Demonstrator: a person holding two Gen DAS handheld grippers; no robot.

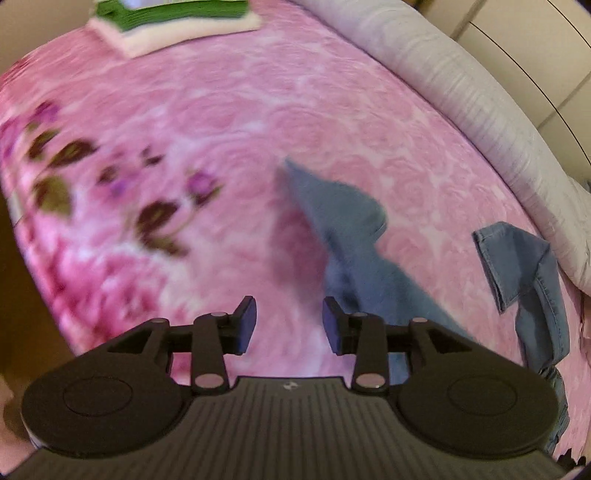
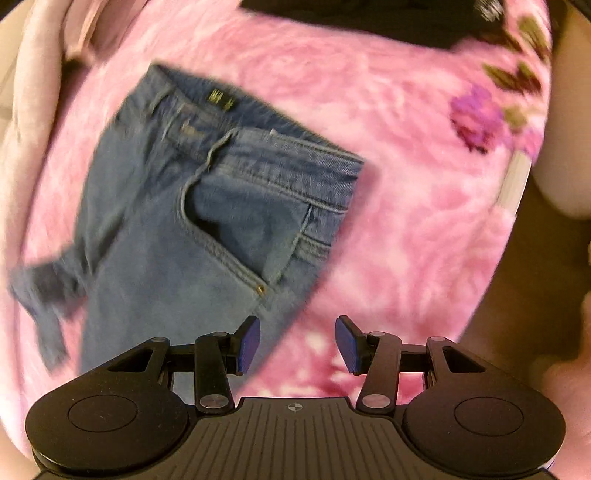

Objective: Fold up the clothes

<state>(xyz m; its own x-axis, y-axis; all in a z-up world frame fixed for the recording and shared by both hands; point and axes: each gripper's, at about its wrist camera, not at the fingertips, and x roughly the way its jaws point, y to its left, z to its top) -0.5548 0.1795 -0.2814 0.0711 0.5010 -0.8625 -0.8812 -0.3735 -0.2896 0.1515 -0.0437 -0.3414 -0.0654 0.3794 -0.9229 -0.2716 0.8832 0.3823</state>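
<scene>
- While both tongs hover over the bed, neither grips anything: the left gripper (image 1: pixel 289 325) has its blue pads spread apart with only pink cover between them, and the right gripper (image 2: pixel 297 343) is likewise released, its jaws parted.
- In the right wrist view, the jeans (image 2: pixel 207 221) lie just ahead and to the left of the right gripper; the left pad appears to sit over the denim's near edge, though contact cannot be confirmed through the blur.
- The waistband (image 2: pixel 236 122) is at the far end, with a front pocket (image 2: pixel 236 236) nearer; the garment's long axis runs from far to near, passing under the gripper's left side.
- In the left wrist view, a pointed fold of denim (image 1: pixel 340 221) lies ahead and right of the left gripper, and a trouser leg cuff (image 1: pixel 517 266) sits farther right, near a grey bolster (image 1: pixel 461 85).
- The jeans rest on a pink floral bedspread (image 1: pixel 221 129); they look partly folded, with a leg doubled back.
- A stack of folded clothes (image 1: pixel 166 22), green on cream, lies at the far left.
- Judging by position, the right gripper is nearer the waist end, the left nearer the legs, so the coming fold likely turns on bringing one end along that axis.
</scene>
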